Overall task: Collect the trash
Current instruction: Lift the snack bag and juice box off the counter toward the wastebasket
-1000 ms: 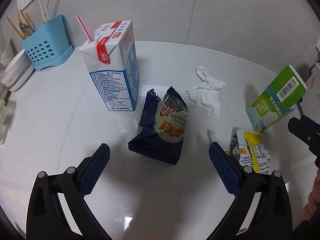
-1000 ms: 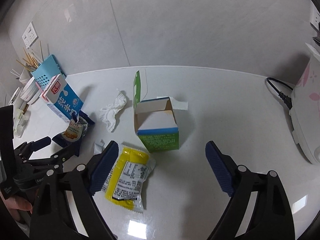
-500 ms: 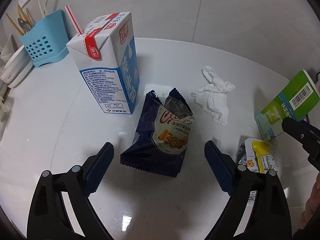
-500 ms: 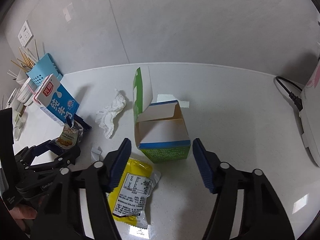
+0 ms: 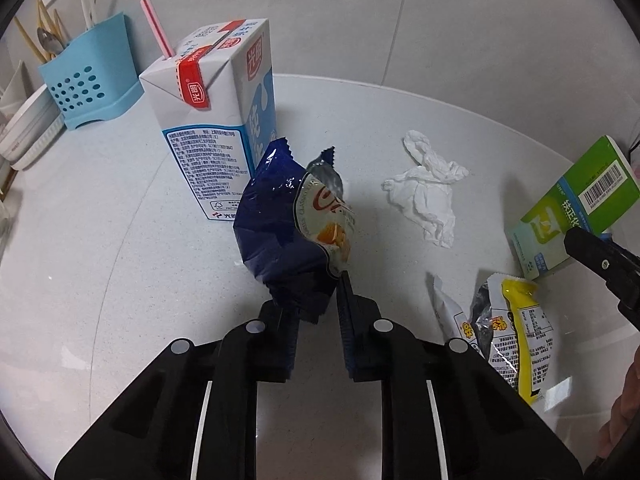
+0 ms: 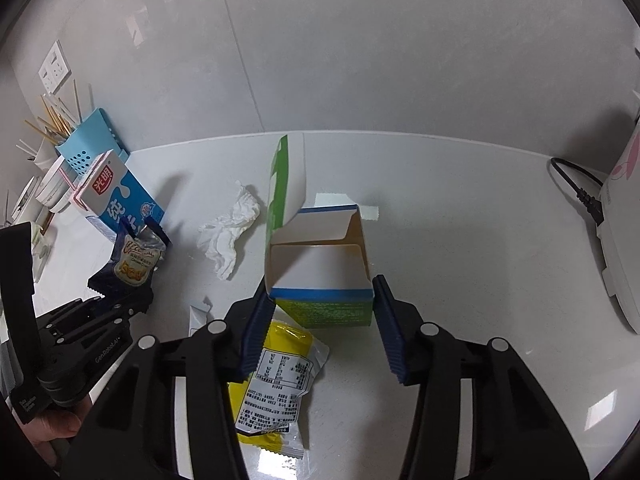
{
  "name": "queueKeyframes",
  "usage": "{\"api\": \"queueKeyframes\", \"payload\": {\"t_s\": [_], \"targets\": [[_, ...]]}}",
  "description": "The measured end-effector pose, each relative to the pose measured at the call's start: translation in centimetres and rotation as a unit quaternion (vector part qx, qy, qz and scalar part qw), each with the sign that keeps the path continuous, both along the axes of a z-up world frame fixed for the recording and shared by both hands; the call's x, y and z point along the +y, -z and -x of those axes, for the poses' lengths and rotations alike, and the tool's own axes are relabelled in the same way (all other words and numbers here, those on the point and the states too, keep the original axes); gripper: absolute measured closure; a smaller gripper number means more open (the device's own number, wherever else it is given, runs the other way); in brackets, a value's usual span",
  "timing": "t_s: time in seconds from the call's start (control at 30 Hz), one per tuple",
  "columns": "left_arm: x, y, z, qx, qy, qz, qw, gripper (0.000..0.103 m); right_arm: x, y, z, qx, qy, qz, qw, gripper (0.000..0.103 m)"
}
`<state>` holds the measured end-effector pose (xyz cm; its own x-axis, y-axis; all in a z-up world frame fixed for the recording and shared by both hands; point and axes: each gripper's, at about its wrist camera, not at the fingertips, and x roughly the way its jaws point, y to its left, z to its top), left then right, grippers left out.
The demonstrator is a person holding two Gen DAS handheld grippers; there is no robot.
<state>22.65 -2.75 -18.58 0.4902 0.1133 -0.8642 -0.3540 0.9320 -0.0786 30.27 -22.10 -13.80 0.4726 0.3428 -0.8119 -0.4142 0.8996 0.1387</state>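
The left claw [image 5: 316, 304] is clenched on the lower edge of the dark blue snack bag [image 5: 288, 224], which stands up between its 2 ribbed pads with the torn top pointing away from the claw. Just beyond the bag and to its left, the blue and white milk carton [image 5: 216, 128] stands upright on the white bench [image 5: 100, 240] with a pink straw [image 5: 157, 26] in its top. Ahead and to the right of the left claw lies a crumpled white tissue [image 5: 426, 190], apart from the bag.

The right claw [image 6: 320, 312] grasps the open green box [image 6: 320, 272]: its left pad touches the box's left corner and its right pad presses the right side, the lid flap standing up at the far left edge. Directly below this claw, partly under its left finger, lies the yellow wrapper [image 6: 276, 380], flat on the bench with its printed label facing up. A blue utensil holder [image 6: 86, 146] stands far to the left, behind the carton, against the wall. A black cable [image 6: 576, 184] runs along the bench to the far right.
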Motion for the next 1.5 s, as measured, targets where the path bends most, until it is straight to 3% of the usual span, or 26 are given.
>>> {"api": "queueKeyframes", "payload": {"t_s": [0.47,0.83,1.1,1.5], "targets": [[0.2,-1.8,1.7,-0.018,0.020,0.011,0.9996,0.097,-0.7,-1.5,1.2,-0.015,0.009,-0.008,1.000,0.056],[0.5,-3.8,4.4,-0.033,0.031,0.015,0.9989,0.097,-1.5,-3.2,2.4,-0.033,0.020,-0.013,0.999,0.056],[0.8,-4.3,6.0,-0.034,0.045,0.014,0.9983,0.097,-2.3,-4.0,5.6,-0.041,0.032,-0.016,0.999,0.056],[0.9,-6.8,12.0,-0.056,0.078,0.018,0.9952,0.097,-2.7,-5.7,12.3,-0.058,0.049,-0.015,0.997,0.056]]}}
